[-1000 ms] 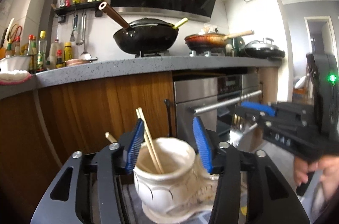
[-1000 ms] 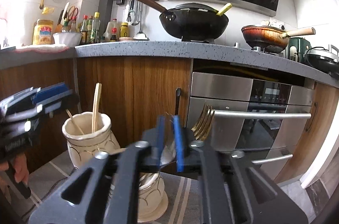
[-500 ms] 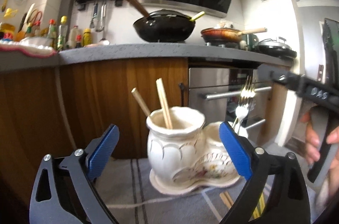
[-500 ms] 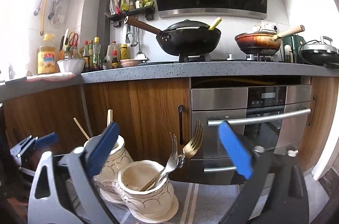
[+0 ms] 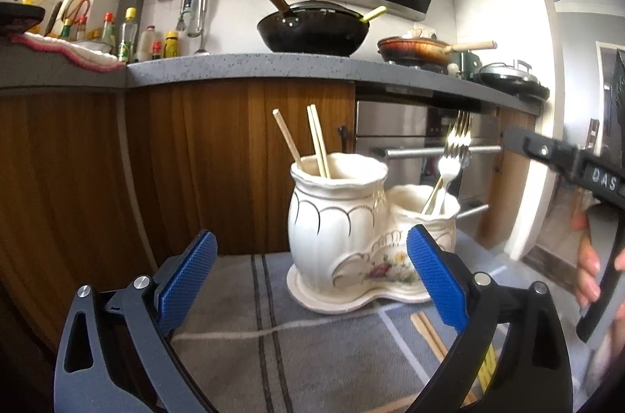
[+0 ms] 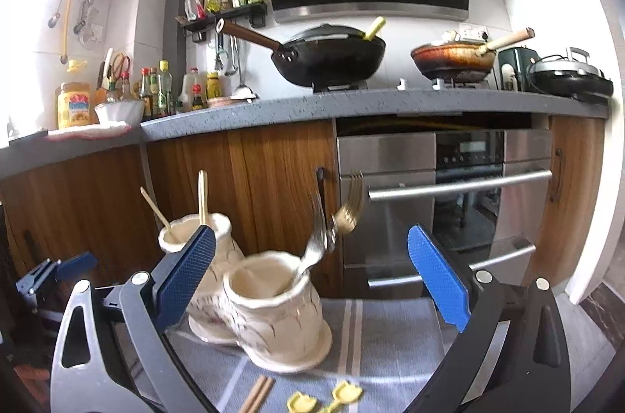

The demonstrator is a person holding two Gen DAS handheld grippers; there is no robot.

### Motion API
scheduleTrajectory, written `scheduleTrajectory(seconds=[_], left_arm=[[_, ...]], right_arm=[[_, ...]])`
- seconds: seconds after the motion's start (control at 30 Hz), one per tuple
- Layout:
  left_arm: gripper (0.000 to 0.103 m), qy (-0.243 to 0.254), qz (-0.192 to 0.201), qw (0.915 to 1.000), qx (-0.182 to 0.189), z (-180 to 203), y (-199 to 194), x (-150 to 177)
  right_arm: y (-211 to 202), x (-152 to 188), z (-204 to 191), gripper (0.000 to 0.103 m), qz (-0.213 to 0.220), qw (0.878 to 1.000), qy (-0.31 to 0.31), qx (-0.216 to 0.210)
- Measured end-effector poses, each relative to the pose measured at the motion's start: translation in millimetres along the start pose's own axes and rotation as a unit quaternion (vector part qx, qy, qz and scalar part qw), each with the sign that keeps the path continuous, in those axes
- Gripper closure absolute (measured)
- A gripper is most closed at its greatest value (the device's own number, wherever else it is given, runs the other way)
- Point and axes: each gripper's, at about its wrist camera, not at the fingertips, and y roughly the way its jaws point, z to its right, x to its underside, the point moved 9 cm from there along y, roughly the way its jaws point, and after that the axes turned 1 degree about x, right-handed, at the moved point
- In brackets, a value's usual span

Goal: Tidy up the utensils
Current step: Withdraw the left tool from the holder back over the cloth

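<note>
A white ceramic two-pot utensil holder stands on a grey striped mat; it also shows in the right wrist view. Its taller pot holds chopsticks; its lower pot holds forks, also visible in the right wrist view. My left gripper is open and empty, just in front of the holder. My right gripper is open and empty, behind and above the lower pot. More chopsticks lie on the mat.
Yellow utensil pieces and chopstick ends lie on the mat near the right gripper. Wooden cabinets and a steel oven stand behind. The counter carries pans and bottles.
The right gripper opened and let the forks go into the lower pot, then drew back. The left gripper opened off the taller pot and pulled back.
</note>
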Motion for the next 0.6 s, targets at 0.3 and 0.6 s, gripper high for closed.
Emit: scheduleTrajectory(seconds=[0.3,0.6], left_arm=[[0.006,-0.005,-0.039,0.9992,0.004,3.1,1.5,22.1],[0.006,0.007,-0.086,0.9962,0.007,25.6,-2.0,50.9]], right_arm=[[2.9,51.4,29.0,0.006,-0.085,0.995,0.031,0.042],[2.9,95.6,36.0,0.006,-0.161,0.984,0.045,0.053]])
